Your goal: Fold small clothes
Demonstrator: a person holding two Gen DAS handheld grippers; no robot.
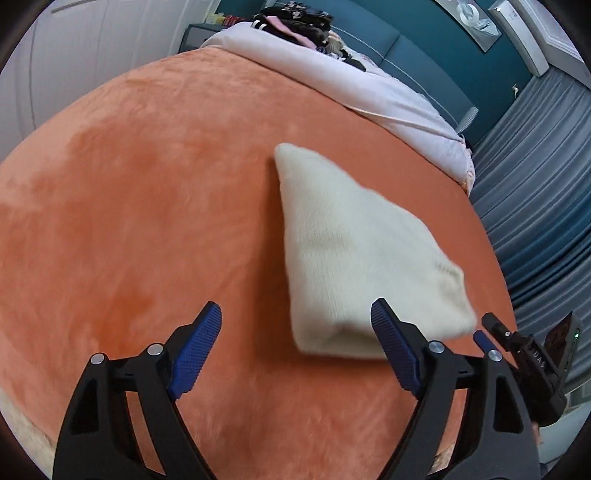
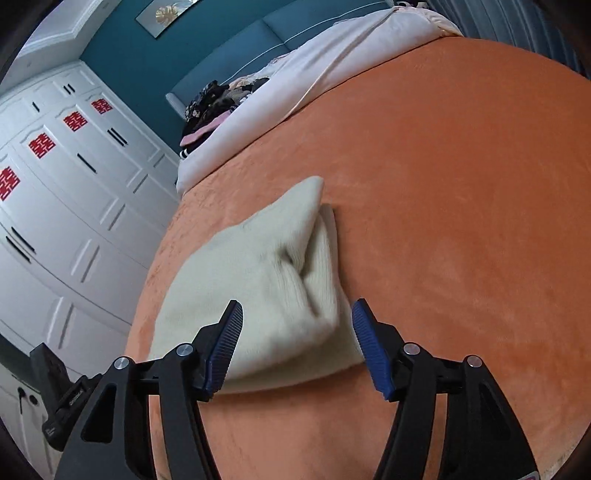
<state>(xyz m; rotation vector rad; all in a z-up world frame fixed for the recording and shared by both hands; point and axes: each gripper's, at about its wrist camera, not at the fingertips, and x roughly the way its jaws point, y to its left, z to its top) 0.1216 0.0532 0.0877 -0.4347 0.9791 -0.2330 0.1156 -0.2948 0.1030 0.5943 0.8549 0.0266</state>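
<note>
Cream knit garment (image 1: 347, 254), folded into a thick wedge, lies on the orange blanket (image 1: 147, 206) covering the bed. Nearest, the left gripper (image 1: 295, 314) hangs with jaws spread wide and empty, the fold at its 1 o'clock; the right gripper (image 2: 297, 310) hangs with jaws parted around the garment's near edge, not pressing. Farther off, at 12 o'clock, a pale duvet (image 1: 369, 85) carries a dark clothes pile (image 1: 295, 22).
</note>
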